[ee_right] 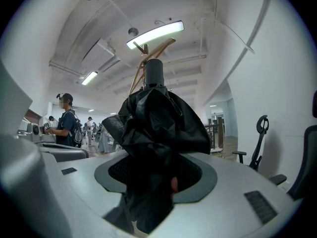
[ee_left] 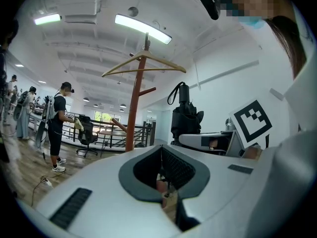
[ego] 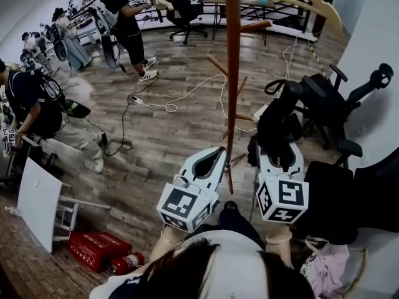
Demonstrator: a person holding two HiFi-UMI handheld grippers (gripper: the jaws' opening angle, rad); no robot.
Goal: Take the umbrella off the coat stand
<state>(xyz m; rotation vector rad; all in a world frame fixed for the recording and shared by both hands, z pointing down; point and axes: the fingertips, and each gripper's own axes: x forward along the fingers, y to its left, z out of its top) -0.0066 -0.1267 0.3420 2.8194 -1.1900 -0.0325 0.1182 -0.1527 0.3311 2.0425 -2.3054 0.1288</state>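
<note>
One black umbrella (ee_right: 158, 123) sits clamped in the right hand-held gripper (ego: 280, 162).

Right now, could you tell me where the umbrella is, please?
In the head view, the umbrella stands upright in the right gripper's jaws, just right of the coat stand's pole.
</note>
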